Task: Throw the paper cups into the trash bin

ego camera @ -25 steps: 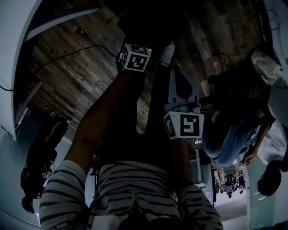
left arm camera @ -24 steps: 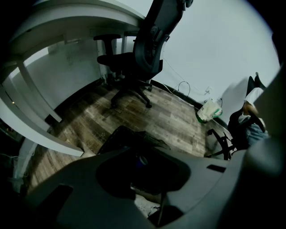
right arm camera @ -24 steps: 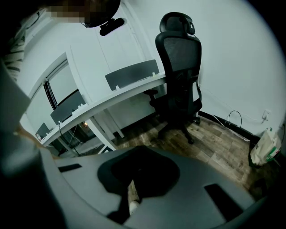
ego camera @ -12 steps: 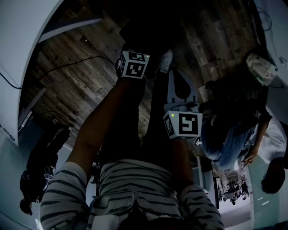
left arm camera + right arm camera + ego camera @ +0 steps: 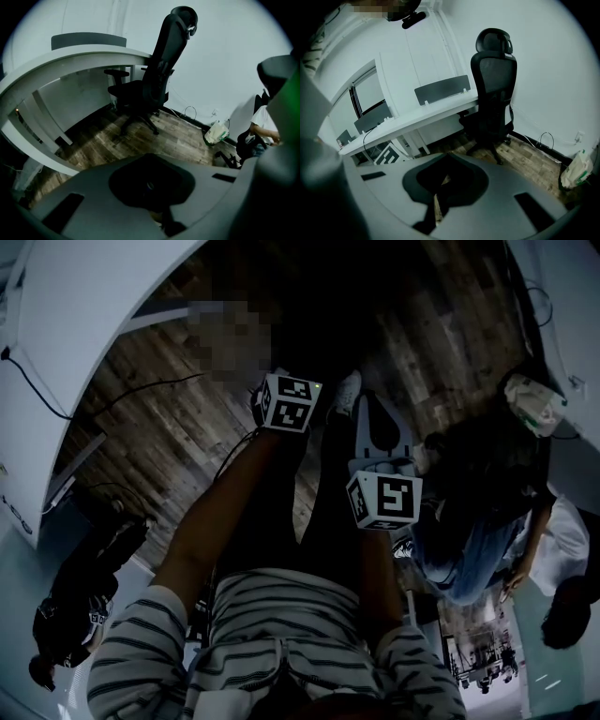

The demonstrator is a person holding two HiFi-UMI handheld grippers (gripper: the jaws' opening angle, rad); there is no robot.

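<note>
- Head view: dim, underexposed, with a cool cast. The wood floor (image 5: 159,437) is dark and the centre is near black. The white tabletop (image 5: 94,324) at upper left is the brightest area.
- Left gripper view: the wall (image 5: 234,56) is evenly lit and pale blue, with no hard shadows. There is deep shade under the tabletop.
- The chair (image 5: 154,79) is sharp. The left gripper (image 5: 149,161) is soft and out of focus. A blurred green smear sits at the right edge.
- Right gripper view: the same flat light. The right gripper (image 5: 446,159) is blurred.
- Both gripper views: fisheye bends straight edges, and the corners are black.

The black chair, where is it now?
In both gripper views the chair stands right of the white desk, near the wall.
</note>
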